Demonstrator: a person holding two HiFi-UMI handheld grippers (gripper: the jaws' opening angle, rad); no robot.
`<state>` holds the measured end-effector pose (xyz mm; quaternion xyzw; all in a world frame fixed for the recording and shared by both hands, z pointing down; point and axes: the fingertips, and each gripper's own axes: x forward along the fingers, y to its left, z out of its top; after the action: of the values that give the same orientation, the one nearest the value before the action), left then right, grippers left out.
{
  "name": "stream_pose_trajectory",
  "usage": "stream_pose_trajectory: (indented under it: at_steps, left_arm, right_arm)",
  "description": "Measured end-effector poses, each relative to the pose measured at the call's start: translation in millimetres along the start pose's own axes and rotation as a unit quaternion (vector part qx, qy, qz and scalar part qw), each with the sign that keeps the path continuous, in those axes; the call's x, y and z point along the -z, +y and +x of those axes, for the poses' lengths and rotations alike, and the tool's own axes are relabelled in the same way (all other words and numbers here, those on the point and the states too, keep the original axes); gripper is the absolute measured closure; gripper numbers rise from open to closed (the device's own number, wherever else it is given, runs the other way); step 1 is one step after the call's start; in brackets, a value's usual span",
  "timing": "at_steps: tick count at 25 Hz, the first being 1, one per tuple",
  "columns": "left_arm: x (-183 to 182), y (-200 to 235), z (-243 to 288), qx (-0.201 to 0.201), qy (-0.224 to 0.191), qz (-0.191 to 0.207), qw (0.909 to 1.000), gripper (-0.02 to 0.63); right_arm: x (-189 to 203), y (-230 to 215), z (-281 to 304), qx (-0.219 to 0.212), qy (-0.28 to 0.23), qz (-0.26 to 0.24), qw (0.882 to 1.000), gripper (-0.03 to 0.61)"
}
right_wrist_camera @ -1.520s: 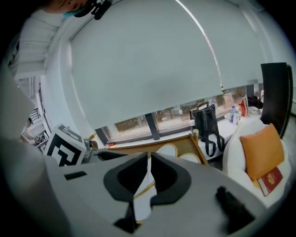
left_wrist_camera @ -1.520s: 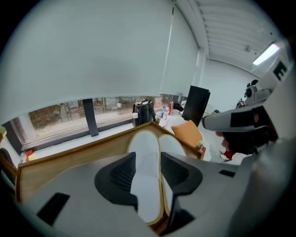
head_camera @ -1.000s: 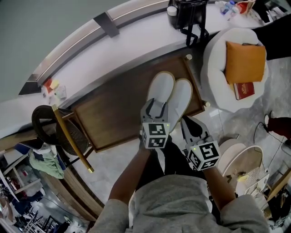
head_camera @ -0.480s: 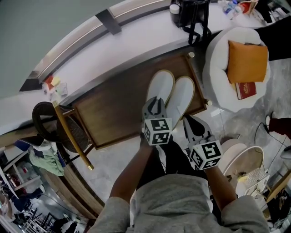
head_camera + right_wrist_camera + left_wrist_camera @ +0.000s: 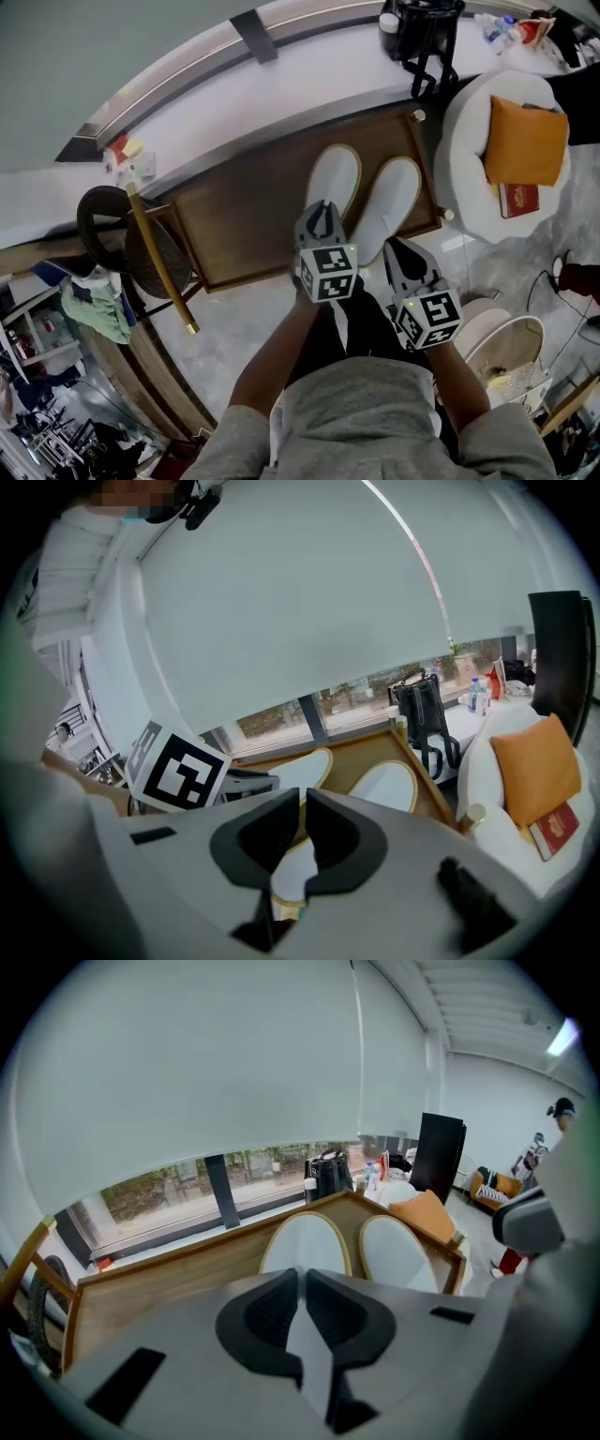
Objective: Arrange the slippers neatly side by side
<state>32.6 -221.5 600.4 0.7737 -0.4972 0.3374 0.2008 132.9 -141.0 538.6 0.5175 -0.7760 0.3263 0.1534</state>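
Two white slippers with tan rims lie side by side on a brown wooden table (image 5: 244, 225), toes pointing away from me. The left slipper (image 5: 334, 176) and the right slipper (image 5: 397, 199) have a narrow gap between them. My left gripper (image 5: 322, 212) hangs over the heel of the left slipper (image 5: 302, 1241); its jaws are closing and almost meet, and I see nothing gripped between them. My right gripper (image 5: 397, 251) hovers by the heel of the right slipper (image 5: 386, 786), at the table's near edge, jaws together and empty.
A white armchair (image 5: 473, 122) with an orange cushion (image 5: 525, 141) and a red book (image 5: 518, 199) stands right of the table. A black bag (image 5: 424, 28) sits on the window sill beyond. A wooden chair (image 5: 127, 248) is at the left, a white fan (image 5: 511, 352) near right.
The left gripper's jaws have drawn together from wide open. The slippers now show a slightly wider gap between them. The head view has shifted a little.
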Motion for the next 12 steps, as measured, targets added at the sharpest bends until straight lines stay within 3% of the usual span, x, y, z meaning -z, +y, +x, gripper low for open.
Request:
stream_pose_trajectory:
  at_steps: [7, 12]
  left_arm:
    - [19.8, 46.3, -27.6, -0.055, 0.008, -0.046, 0.9974, 0.575]
    - [42.1, 93.3, -48.2, -0.103, 0.015, -0.095, 0.9900, 0.575]
  right_arm:
    - [0.3, 28.6, 9.4, -0.034, 0.008, -0.025, 0.999, 0.541]
    - [-7.2, 54.5, 20.6, -0.064, 0.010, -0.052, 0.997, 0.541]
